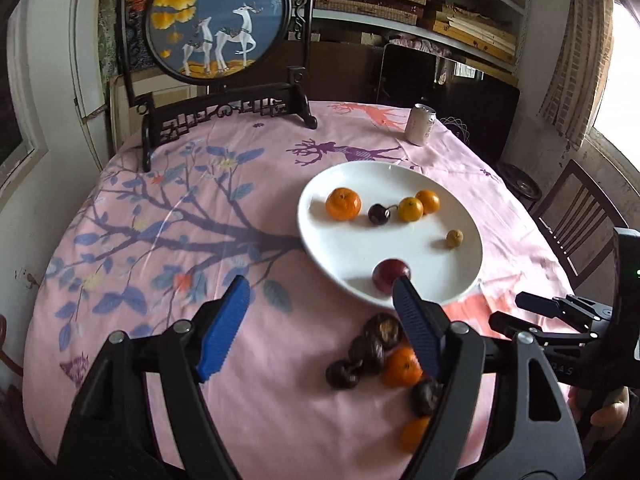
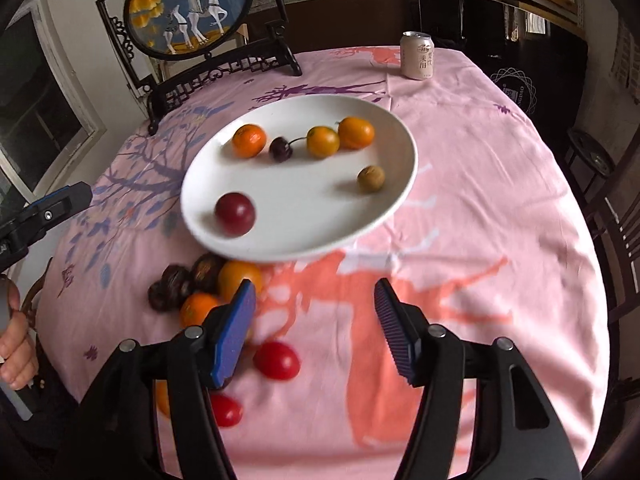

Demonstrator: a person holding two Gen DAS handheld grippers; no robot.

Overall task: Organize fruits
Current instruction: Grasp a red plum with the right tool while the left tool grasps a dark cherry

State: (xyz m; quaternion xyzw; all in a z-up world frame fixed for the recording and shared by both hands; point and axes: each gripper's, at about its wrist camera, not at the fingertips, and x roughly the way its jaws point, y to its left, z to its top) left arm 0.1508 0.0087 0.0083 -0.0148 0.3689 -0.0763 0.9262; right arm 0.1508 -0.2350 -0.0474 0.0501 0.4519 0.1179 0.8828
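Note:
A white plate (image 1: 456, 200) (image 2: 400, 152) on the pink tablecloth holds three oranges, a dark cherry (image 1: 378, 214) (image 2: 280, 149), a small brown fruit (image 1: 455, 238) (image 2: 371, 178) and a dark red plum (image 1: 390, 275) (image 2: 235, 214). In front of the plate lie dark wrinkled fruits (image 1: 370, 350) (image 2: 176, 284), more oranges (image 1: 401, 368) (image 2: 239, 276) and two red cherry tomatoes (image 2: 277, 360). My left gripper (image 1: 320, 300) is open and empty above the cloth, near the plate's front rim. My right gripper (image 2: 316, 300) is open and empty, just right of the loose fruit.
A drink can (image 1: 420, 124) (image 2: 417, 55) stands at the table's far side. A framed round deer screen (image 1: 218, 16) (image 2: 188, 4) stands at the back left. A wooden chair (image 1: 576, 216) is at the right. Shelves with boxes line the back wall.

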